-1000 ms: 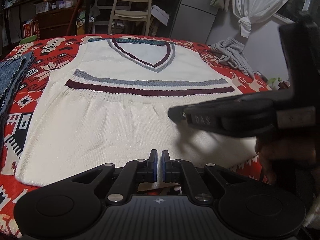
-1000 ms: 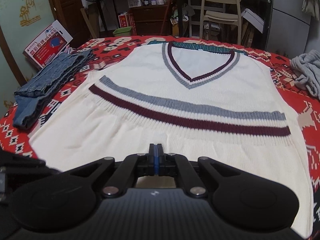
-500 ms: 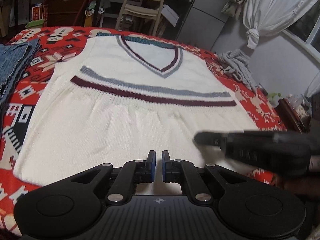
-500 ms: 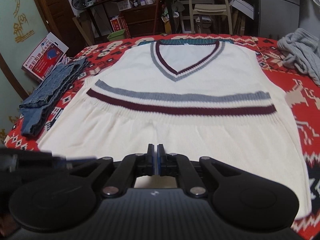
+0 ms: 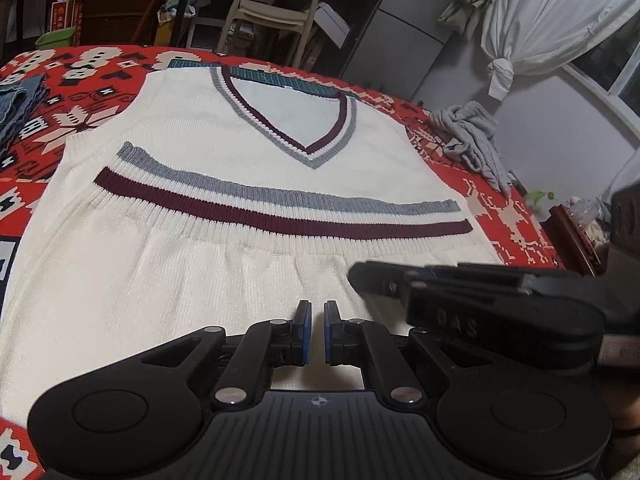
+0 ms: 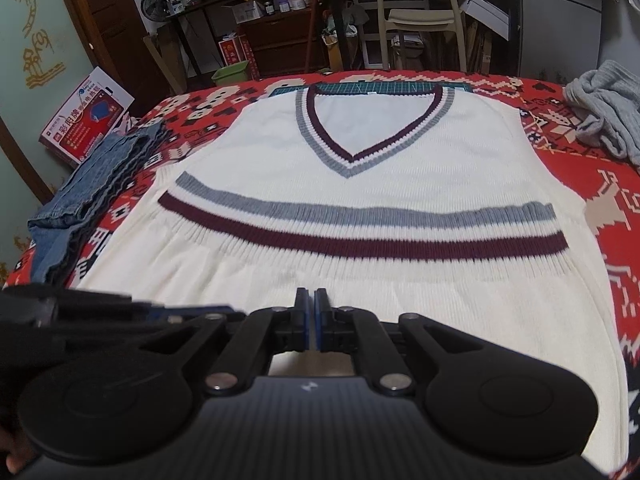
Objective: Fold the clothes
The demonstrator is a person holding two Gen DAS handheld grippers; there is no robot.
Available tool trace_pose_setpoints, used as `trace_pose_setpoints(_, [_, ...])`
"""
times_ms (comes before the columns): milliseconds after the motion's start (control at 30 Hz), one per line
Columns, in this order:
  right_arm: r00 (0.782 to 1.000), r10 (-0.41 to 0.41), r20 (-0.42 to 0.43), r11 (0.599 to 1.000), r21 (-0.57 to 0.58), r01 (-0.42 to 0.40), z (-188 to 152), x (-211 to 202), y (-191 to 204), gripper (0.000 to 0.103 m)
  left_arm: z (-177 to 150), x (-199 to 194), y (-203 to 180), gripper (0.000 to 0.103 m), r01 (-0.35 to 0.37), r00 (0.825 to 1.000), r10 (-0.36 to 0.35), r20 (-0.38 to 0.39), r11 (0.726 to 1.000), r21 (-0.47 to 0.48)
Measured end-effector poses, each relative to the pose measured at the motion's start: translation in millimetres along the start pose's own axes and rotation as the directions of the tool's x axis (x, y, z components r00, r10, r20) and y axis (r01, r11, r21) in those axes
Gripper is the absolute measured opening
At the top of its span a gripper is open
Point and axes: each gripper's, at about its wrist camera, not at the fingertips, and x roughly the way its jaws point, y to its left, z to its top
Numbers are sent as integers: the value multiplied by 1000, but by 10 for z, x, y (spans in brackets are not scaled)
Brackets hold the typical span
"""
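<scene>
A cream knit vest with a V-neck and grey and maroon stripes lies flat on the red patterned tablecloth; the right wrist view shows the same vest head on. My left gripper hovers over its near part, fingers nearly together with a thin empty gap. My right gripper hovers beside it, also almost closed and empty. From the left wrist view the right gripper's fingers show side on at the right. The vest's near hem is hidden under both grippers.
Folded blue jeans lie at the table's left edge. A crumpled grey garment sits at the far right. A green cutting mat peeks out behind the collar. Beyond the table stand a chair, shelves and a red-and-white box.
Both grippers have shifted over the vest's near part, and the right gripper's fingers have parted by a sliver. The vest itself has not moved.
</scene>
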Motion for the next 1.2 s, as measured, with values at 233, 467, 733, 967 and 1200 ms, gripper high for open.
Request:
trace_pose_setpoints(233, [1000, 5, 6, 1000, 19, -5, 23, 28, -28, 3, 70, 71, 38, 6, 2, 1000, -2, -5, 1000, -20])
trace_pose_setpoints(467, [1000, 5, 13, 999, 52, -5, -115, -181, -105, 3, 166, 184, 74, 4, 12, 1000, -12, -5, 999, -30])
trace_pose_setpoints(733, [999, -39, 32, 999, 31, 38, -196, -415, -161, 4, 193, 148, 92, 4, 40, 999, -40, -8, 998, -49])
trace_pose_setpoints(967, [999, -42, -2, 999, 21, 42, -264, -323, -181, 4, 108, 116, 66, 4, 48, 998, -49, -27, 998, -49])
trace_pose_setpoints(1200, [998, -56, 8, 998, 4, 56, -56, -118, -186, 4, 70, 83, 56, 4, 47, 998, -49, -29, 998, -49])
